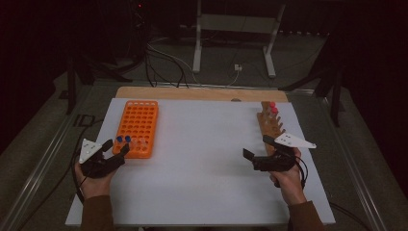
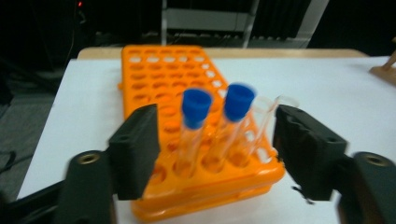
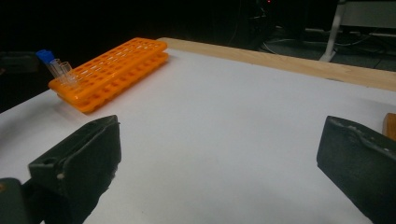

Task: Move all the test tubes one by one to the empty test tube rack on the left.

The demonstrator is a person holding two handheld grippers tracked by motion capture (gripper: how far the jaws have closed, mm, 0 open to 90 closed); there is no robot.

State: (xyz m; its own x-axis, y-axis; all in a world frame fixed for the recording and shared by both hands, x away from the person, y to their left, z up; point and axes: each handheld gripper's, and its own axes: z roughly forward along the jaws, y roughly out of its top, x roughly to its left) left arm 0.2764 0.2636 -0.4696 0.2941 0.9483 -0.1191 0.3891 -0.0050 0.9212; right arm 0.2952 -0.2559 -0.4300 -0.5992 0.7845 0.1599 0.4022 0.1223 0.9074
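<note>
Left gripper (image 2: 212,154): jaws spread, flanking the capped tubes (image 2: 196,128) at the near end of the orange rack (image 1: 137,127), desk's left side.
Right gripper (image 1: 262,151): jaws spread, empty, beside the wooden rack (image 1: 268,126) at the right edge.
Step, as judged: picking one tube.
Advice: centre on a single tube, clear its neighbour, close gently, lift straight.

The orange plastic tube rack (image 1: 137,127) lies on the white table sheet (image 1: 202,159) at 10 o'clock. Two blue-capped clear tubes (image 2: 196,130) stand in its near row, an uncapped clear tube (image 2: 261,126) beside them. The wooden tube stand (image 1: 269,126) holding red-capped tubes (image 1: 273,108) lies at 2 o'clock.
</note>
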